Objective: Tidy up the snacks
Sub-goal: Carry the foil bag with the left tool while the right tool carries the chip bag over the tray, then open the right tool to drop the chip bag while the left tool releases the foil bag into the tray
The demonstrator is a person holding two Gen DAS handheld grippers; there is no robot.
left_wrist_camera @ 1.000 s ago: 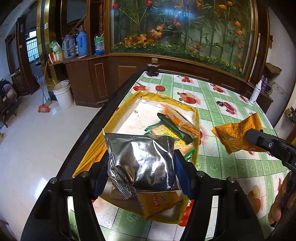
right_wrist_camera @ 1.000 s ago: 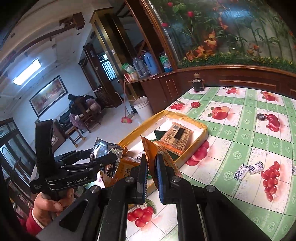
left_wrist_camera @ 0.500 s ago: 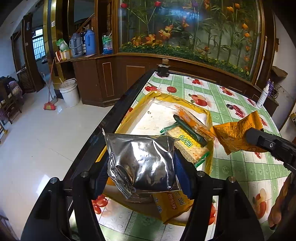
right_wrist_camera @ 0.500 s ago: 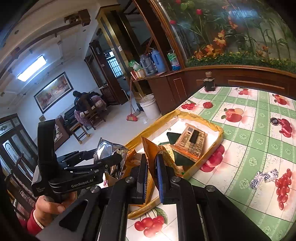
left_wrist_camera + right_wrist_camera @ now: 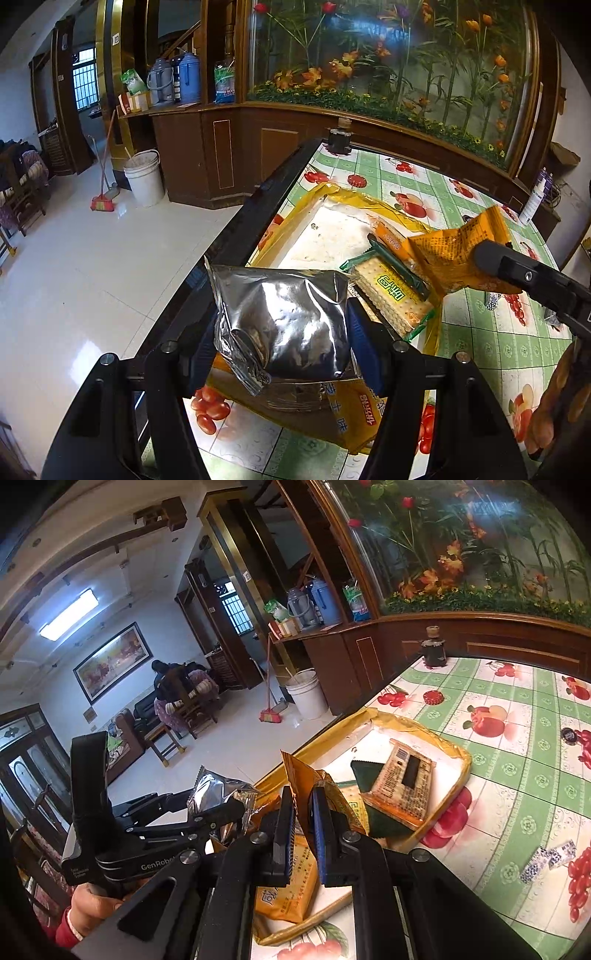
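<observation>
My left gripper (image 5: pixel 282 332) is shut on a silver foil snack bag (image 5: pixel 284 317) and holds it above the near end of the yellow tray (image 5: pixel 325 195). My right gripper (image 5: pixel 303 812) is shut on an orange snack packet (image 5: pixel 299 775), held over the tray's (image 5: pixel 458 755) near part; the packet also shows in the left wrist view (image 5: pixel 454 254). In the tray lie a green-edged cracker pack (image 5: pixel 388 295), an orange-wrapped pack (image 5: pixel 404 786) and a yellow packet (image 5: pixel 291 890). The left gripper with the foil bag shows in the right wrist view (image 5: pixel 221 801).
The tray sits on a table with a green fruit-print cloth (image 5: pixel 517 738), near its dark left edge (image 5: pixel 236 236). A small dark jar (image 5: pixel 434 648) stands at the far end. Two small blue-white wrappers (image 5: pixel 546 856) lie at the right. A wooden cabinet (image 5: pixel 229 147) stands beyond.
Both grippers have drawn back and up a little from the tray, each keeping its packet. The tray looks farther off and more of its near end shows.
</observation>
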